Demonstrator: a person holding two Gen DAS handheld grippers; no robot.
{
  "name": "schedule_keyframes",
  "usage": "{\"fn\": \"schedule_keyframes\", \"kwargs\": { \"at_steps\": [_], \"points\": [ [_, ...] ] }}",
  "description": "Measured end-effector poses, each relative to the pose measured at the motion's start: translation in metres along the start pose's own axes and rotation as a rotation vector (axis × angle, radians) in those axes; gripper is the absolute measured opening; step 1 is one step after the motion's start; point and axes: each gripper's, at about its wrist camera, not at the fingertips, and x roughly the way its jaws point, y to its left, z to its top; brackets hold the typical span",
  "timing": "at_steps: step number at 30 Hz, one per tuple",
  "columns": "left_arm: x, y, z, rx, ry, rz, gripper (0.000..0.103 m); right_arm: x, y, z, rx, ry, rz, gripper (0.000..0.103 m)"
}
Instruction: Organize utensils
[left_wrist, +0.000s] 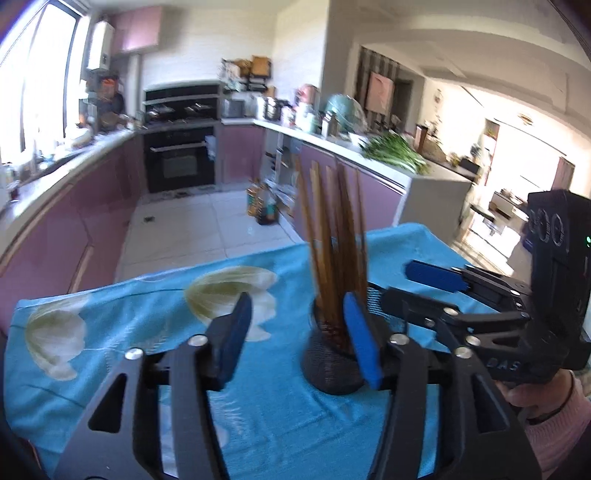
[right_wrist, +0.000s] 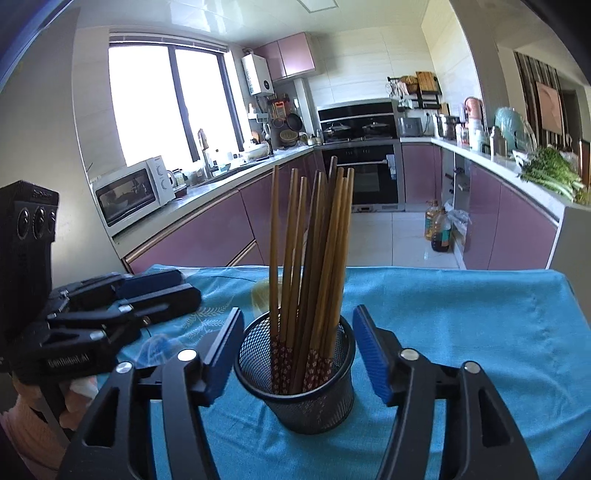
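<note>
- The chopsticks (right_wrist: 310, 258) stand in a bunch inside a black mesh cup (right_wrist: 295, 387). The cup sits on the table, which has a blue cloth (right_wrist: 461, 332) on it.
- The right claw (right_wrist: 297, 354) is spread wide. One blue pad is on each side of the cup. The pads look near the cup but not pressing on it, so this claw holds nothing.
- The left claw (left_wrist: 299, 339) is spread wide too, and it holds nothing. In its own view the cup (left_wrist: 332, 365) sits by its right pad, not in the middle of the gap.
- All the sticks look like they are in the cup, so the sorting seems nearly done.
- If the cup is to be moved, close the right claw slowly, with both pads meeting the cup at the same time.
- Squeeze gently, because the mesh may bend.
- Grab low on the cup. The tall sticks make it top-heavy, and it may tip.
- Keep the cup straight up so no sticks slide out.
- Keep the left claw away from the tall stick tops, so it does not bump them.
</note>
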Motion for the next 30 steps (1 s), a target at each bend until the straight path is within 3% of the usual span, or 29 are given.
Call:
{"fn": "schedule_keyframes", "kwargs": {
  "at_steps": [1, 5, 7, 14, 19, 30],
  "points": [
    [-0.006, 0.003, -0.002, 0.001, -0.023, 0.033, 0.069, -0.003, 0.003, -0.003, -0.008, -0.01, -0.013, 0.076],
    [-0.033, 0.016, -0.01, -0.011, -0.111, 0.159, 0.097, -0.01, 0.012, -0.011, -0.039, -0.046, -0.074, 0.087],
    [-0.044, 0.021, -0.015, -0.017, -0.144, 0.202, 0.097, -0.016, 0.018, -0.016, -0.052, -0.075, -0.092, 0.096],
    [-0.078, 0.024, -0.032, -0.011, -0.224, 0.31, 0.097, -0.026, 0.038, -0.025, -0.098, -0.137, -0.131, 0.096],
    [-0.095, 0.025, -0.042, -0.038, -0.256, 0.341, 0.097, -0.037, 0.051, -0.031, -0.116, -0.196, -0.165, 0.096],
    [-0.11, 0.025, -0.059, -0.057, -0.274, 0.353, 0.097, -0.043, 0.068, -0.042, -0.106, -0.217, -0.176, 0.096]
  ]
}}
